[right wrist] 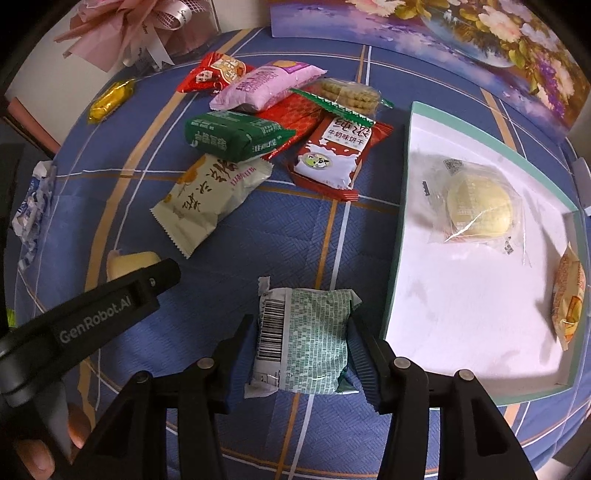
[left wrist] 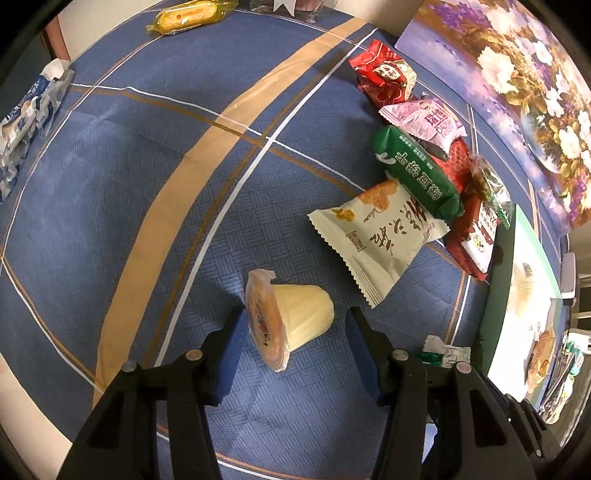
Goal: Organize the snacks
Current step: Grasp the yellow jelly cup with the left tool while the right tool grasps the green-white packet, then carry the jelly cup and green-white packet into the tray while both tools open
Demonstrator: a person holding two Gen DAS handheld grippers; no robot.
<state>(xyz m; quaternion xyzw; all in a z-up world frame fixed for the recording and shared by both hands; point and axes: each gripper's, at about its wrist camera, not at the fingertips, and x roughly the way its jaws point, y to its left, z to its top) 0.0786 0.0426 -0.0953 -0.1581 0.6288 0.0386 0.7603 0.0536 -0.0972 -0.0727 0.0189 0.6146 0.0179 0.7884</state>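
A yellow jelly cup [left wrist: 291,319] lies on its side on the blue cloth, between the open fingers of my left gripper [left wrist: 295,321]; the pads stand apart from it on both sides. The cup also shows in the right wrist view [right wrist: 131,263], partly behind the left gripper body. My right gripper [right wrist: 301,328] is shut on a green-and-white snack packet [right wrist: 306,345], just left of the white-lined box [right wrist: 395,266]. The box holds a clear-wrapped round cake [right wrist: 478,201] and an orange packet [right wrist: 569,295].
A heap of snack packets lies beyond: cream [left wrist: 376,236], green [left wrist: 415,171], pink [left wrist: 428,118], red [left wrist: 386,74]. A yellow packet [left wrist: 188,14] is far back, a blue-white packet [left wrist: 26,118] at the left edge. A flower picture [left wrist: 517,81] stands at the back right.
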